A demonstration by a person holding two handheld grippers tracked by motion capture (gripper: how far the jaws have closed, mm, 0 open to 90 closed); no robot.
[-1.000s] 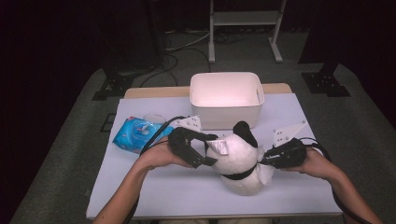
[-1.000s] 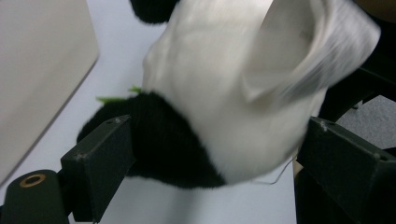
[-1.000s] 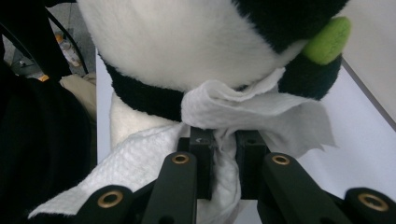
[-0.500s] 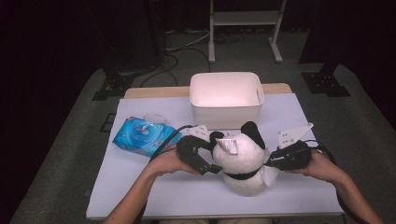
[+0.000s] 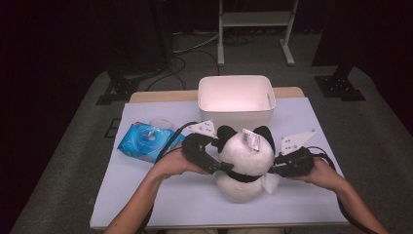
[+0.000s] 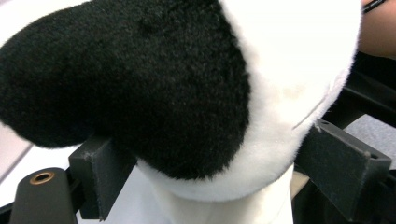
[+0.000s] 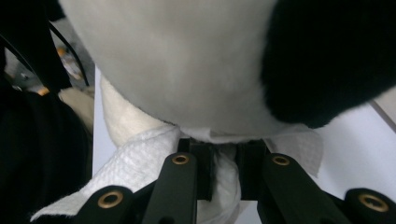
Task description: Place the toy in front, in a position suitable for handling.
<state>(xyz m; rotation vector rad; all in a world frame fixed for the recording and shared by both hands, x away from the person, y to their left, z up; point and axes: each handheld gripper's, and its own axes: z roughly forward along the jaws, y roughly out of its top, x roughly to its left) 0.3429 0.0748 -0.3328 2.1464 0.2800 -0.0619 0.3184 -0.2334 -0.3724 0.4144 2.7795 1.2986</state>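
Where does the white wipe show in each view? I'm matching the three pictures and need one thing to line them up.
High view: the white wipe pokes out at the panda's lower right side, at the right claw.
Left gripper view: I can't make it out; plush panda sits between the jaws.
Right gripper view: bottom centre, pinched between the jaws, spreading left.
Shared landmark: the panda's black-and-white fur.

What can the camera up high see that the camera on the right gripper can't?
High view alone: the white bin behind the panda, the blue wipes pack on the table, and the left gripper clamped on the toy's neck. Right gripper view alone: the right gripper pinching a white wipe up close, jaws shut on it. Both share the black-and-white panda, and the wipe peeks out in the high view too.
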